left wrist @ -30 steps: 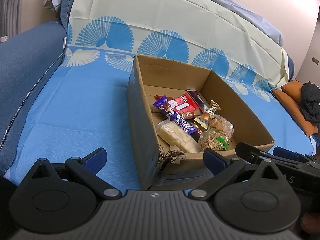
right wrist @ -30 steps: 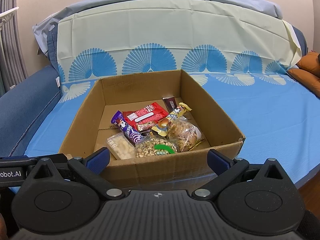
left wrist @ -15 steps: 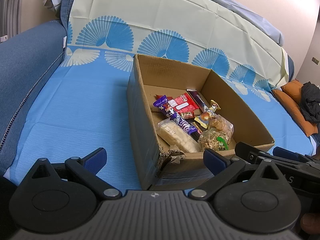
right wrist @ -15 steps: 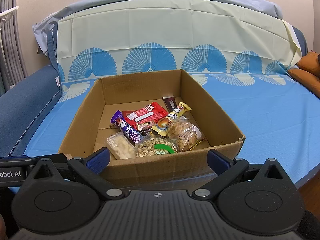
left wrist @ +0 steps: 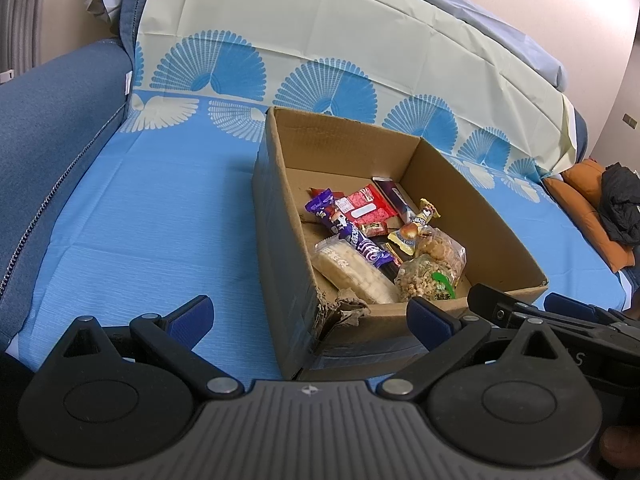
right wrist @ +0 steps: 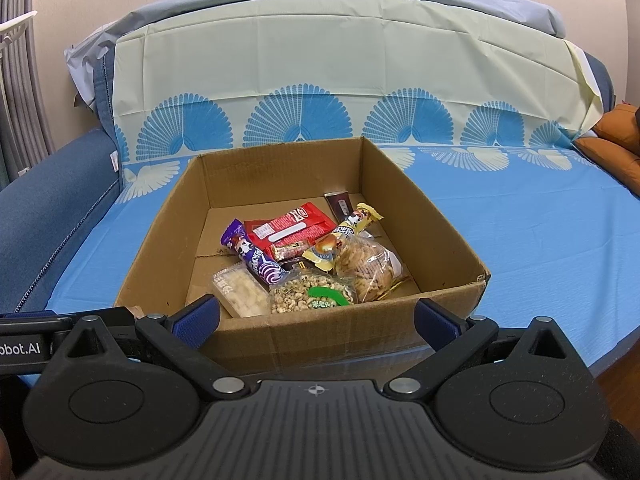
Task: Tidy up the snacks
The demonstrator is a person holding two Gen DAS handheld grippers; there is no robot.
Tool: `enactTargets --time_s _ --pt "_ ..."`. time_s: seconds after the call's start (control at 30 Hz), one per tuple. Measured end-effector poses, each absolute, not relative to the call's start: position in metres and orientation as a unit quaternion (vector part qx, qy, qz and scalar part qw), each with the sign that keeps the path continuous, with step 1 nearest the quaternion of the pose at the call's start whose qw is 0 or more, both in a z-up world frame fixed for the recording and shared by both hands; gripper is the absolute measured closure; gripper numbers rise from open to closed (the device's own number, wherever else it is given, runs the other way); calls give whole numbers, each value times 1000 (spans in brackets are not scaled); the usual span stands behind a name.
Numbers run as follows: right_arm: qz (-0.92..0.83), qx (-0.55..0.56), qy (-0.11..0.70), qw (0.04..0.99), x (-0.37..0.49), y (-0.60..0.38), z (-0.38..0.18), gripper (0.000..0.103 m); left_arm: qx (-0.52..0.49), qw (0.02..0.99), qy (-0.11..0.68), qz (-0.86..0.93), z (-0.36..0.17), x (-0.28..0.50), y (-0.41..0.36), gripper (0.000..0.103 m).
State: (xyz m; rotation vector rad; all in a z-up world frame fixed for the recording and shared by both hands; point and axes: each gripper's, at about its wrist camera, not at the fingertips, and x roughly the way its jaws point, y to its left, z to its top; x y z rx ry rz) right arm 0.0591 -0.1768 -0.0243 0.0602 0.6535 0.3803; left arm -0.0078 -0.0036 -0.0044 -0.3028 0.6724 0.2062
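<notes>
An open cardboard box [right wrist: 440,216] [left wrist: 280,216] sits on a blue cloth and holds several snacks. Among them are a red packet [right wrist: 294,226], a purple wrapper [right wrist: 252,254] [left wrist: 348,232], a bag of puffed grains with a green label [right wrist: 308,298] [left wrist: 424,282], a clear bag of brown crisps [right wrist: 370,266] and a pale rice cracker pack [left wrist: 352,270]. My right gripper [right wrist: 316,318] is open just short of the box's near wall, holding nothing. At the box's torn near-left corner my left gripper [left wrist: 310,314] is open and holds nothing too.
The blue cloth [left wrist: 152,220] covers a sofa seat, with a cream and blue patterned sheet [right wrist: 320,80] over the backrest. A blue armrest [left wrist: 48,128] rises at the left. An orange cushion [left wrist: 588,208] with dark clothing lies at the right. The other gripper's body [left wrist: 560,320] shows low right.
</notes>
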Motion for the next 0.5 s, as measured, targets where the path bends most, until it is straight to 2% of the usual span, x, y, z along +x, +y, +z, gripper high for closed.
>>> enactTargets --time_s 0.5 --pt "185 28 321 929 59 -178 -25 1 -149 928 327 98 -5 -8 -5 0"
